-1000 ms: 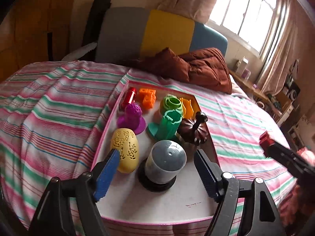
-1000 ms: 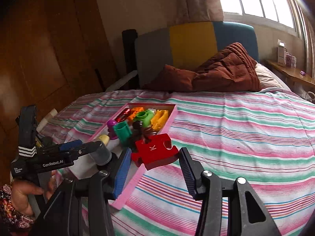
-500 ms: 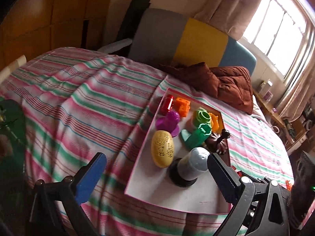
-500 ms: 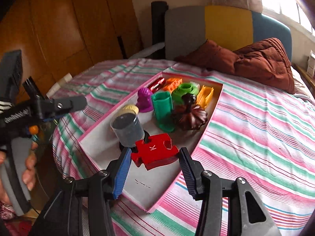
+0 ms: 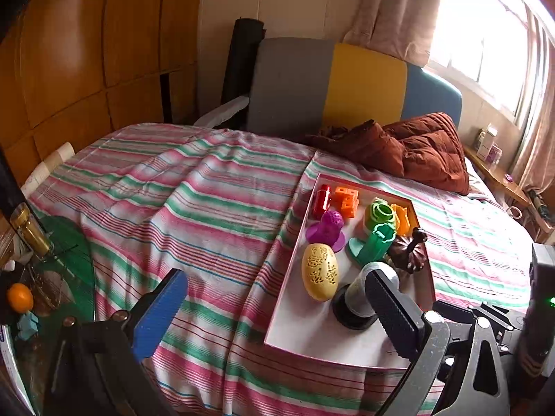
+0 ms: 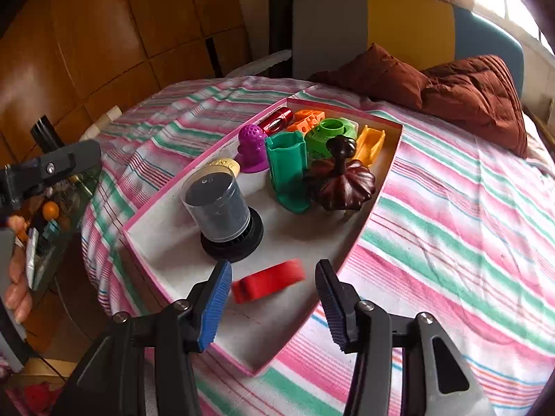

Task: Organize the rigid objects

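Note:
A pink-rimmed white tray (image 5: 288, 294) lies on the striped bed. It holds a grey cylinder on a black base (image 6: 218, 204), a yellow egg (image 5: 319, 272), a purple piece (image 5: 327, 230), a green holder (image 6: 288, 170), a dark brown lid (image 6: 341, 183) and several small bright parts at the far end. My right gripper (image 6: 274, 277) hangs over the tray's near end. A red puzzle piece (image 6: 267, 280) sits blurred between its jaws, with a gap at the right pad. My left gripper (image 5: 274, 284) stands wide open over the bedspread by the tray's left rim, holding nothing.
A brown quilt (image 5: 416, 152) is bunched by the grey, yellow and blue headboard. Left of the bed stands a green glass side table (image 5: 66, 263) with a bottle and an orange fruit. A person's hand (image 6: 17, 277) holds the left gripper's handle. The striped bedspread (image 6: 468, 225) runs right of the tray.
My left gripper opened wider and drew back left from the grey cylinder. My right gripper came in over the tray's near end; the red piece has tipped edge-on and blurs loose between the jaws.

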`<state>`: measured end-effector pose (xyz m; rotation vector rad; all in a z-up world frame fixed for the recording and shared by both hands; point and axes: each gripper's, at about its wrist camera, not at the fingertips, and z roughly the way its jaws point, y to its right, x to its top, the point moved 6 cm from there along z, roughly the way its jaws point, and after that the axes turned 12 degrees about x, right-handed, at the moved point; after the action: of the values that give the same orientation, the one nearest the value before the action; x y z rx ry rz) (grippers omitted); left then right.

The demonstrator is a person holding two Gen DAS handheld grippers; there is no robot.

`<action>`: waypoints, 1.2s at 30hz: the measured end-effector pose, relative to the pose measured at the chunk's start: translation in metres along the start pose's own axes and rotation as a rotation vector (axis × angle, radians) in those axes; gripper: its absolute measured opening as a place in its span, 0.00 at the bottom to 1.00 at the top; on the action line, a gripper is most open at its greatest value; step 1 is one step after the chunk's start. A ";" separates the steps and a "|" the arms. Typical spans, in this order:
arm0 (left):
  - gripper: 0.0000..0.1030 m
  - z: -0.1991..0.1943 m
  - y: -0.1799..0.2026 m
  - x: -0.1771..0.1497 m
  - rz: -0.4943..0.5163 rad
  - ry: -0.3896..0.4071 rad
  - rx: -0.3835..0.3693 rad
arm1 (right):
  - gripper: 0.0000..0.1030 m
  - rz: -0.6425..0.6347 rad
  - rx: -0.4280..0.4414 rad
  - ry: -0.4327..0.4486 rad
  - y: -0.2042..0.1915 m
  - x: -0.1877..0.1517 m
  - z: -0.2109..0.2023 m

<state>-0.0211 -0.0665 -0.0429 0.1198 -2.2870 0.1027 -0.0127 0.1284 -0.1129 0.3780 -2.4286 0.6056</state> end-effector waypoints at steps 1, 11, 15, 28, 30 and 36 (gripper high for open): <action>1.00 -0.002 0.001 0.001 0.001 0.006 -0.005 | 0.49 0.019 0.005 0.011 0.002 0.000 -0.004; 1.00 -0.021 0.016 0.007 0.024 0.044 -0.020 | 0.49 0.099 -0.032 0.086 0.002 0.016 -0.037; 1.00 -0.026 0.017 0.010 0.036 0.052 -0.011 | 0.51 0.084 -0.091 0.075 -0.005 0.026 -0.043; 1.00 -0.023 0.007 0.010 0.070 0.012 0.096 | 0.65 0.108 -0.181 0.073 -0.025 0.031 -0.046; 1.00 -0.024 0.005 0.009 0.060 0.020 0.086 | 0.65 0.108 -0.193 0.077 -0.026 0.032 -0.047; 1.00 -0.030 -0.005 0.011 -0.061 0.032 -0.070 | 0.65 0.123 -0.236 0.093 -0.022 0.034 -0.050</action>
<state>-0.0058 -0.0683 -0.0150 0.1506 -2.2496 -0.0076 -0.0059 0.1309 -0.0491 0.1020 -2.4113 0.3726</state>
